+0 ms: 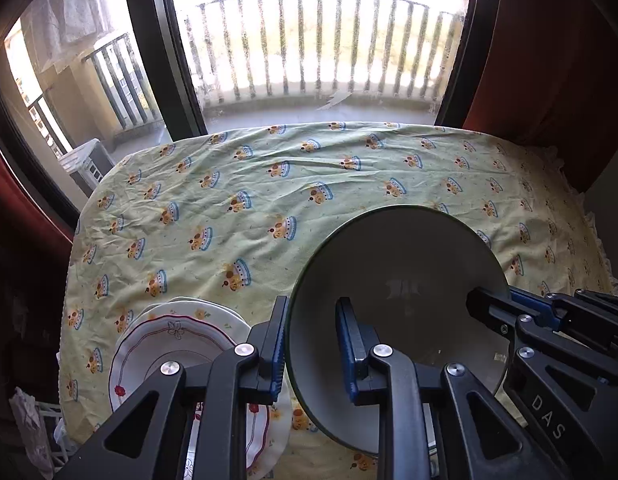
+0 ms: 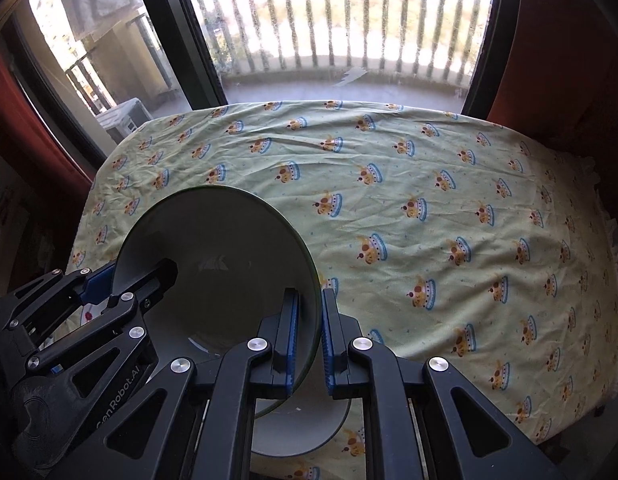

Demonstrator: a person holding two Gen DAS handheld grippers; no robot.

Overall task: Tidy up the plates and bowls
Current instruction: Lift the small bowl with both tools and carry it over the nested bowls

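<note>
A large grey-green bowl (image 1: pixel 401 272) hangs tilted above the table, gripped at two opposite points of its rim. My left gripper (image 1: pixel 313 344) is shut on the rim's left side, one blue pad inside the bowl and one outside. My right gripper (image 2: pixel 309 336) is shut on the opposite side of the same bowl (image 2: pixel 213 240). Each view shows the other gripper: the right gripper (image 1: pixel 505 300) and the left gripper (image 2: pixel 129 276). A stack of floral plates with a red-lined rim (image 1: pixel 165 340) lies below my left gripper. A pale bowl (image 2: pixel 301 428) sits on the cloth under my right gripper.
The table wears a wrinkled yellow-green cloth with a crown print (image 1: pixel 269 184), bare across its middle and far side. Behind it is a window with a dark frame (image 1: pixel 165 60) and a balcony railing. Red curtains (image 2: pixel 569 60) hang at both sides.
</note>
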